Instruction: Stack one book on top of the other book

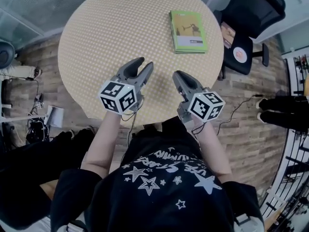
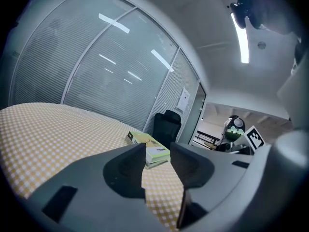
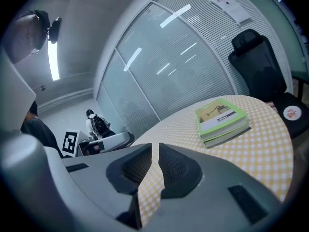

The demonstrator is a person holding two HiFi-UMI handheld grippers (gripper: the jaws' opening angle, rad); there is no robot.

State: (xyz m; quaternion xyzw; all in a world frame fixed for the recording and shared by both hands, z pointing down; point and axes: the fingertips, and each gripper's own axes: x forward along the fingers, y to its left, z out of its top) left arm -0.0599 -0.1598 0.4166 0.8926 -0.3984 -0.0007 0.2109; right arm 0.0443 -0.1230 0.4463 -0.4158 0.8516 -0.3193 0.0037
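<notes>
Two books lie stacked at the far right of the round table, a green-covered book on top of a second one whose edge shows beneath it. The stack also shows in the left gripper view. My left gripper hovers over the table's near edge, jaws apart with nothing between them. Beside it, my right gripper has its jaws almost together, only a thin slit left and nothing in it. Both grippers are well short of the books.
The table wears a yellow checked cloth. A black office chair stands behind the table's far right edge. Glass walls with blinds run round the far side. Cables and gear lie on the wooden floor at the left.
</notes>
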